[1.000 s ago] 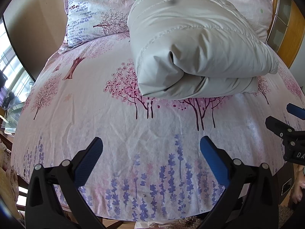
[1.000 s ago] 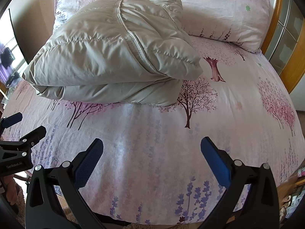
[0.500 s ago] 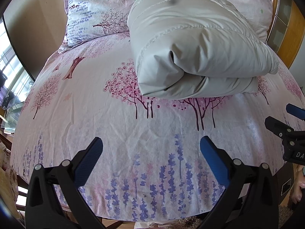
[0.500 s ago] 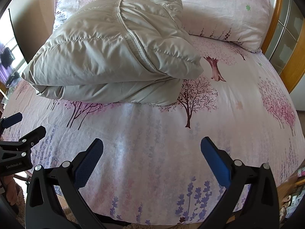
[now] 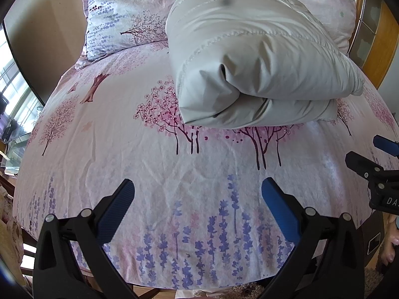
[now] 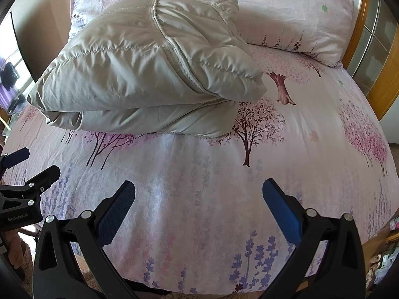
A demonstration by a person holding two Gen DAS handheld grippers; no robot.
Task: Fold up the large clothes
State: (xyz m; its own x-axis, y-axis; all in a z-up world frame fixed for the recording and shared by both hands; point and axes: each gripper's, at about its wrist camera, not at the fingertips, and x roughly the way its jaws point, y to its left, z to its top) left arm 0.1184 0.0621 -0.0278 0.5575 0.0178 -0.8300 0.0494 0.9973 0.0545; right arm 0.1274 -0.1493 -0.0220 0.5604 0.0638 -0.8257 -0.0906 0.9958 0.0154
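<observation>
Left wrist view, from left to right: one pillow (image 5: 119,17) in a lavender and tree print at the head of the bed; one folded puffer jacket (image 5: 249,62), pale grey and quilted; a second, pink pillow (image 5: 331,7) behind the jacket; and the edge of the right gripper (image 5: 369,157) entering at the right border. The left gripper (image 5: 198,194) occupies the bottom of the frame with its two blue-padded fingers (image 5: 117,209) spread wide and nothing between them. The jacket lies well ahead of these jaws and slightly right of their midline, resting on the printed bedsheet (image 5: 99,149), apart from both grippers. Its near end shows stacked rolled layers with a dark fold opening between them, and stitched seams cross the top.

Right wrist view, from left to right: the left gripper (image 6: 22,167) at the left border; the same single jacket (image 6: 149,67), folded in two thick layers with a piped seam curving over its upper face; and one pink pillow (image 6: 299,17) beyond it, against a wooden headboard (image 6: 361,25). The right gripper (image 6: 199,194) hangs over the bedsheet (image 6: 311,162) with jaws wide apart and empty. The jacket sits ahead and left of the jaw midline, its far edge overlapping the pillows.
</observation>
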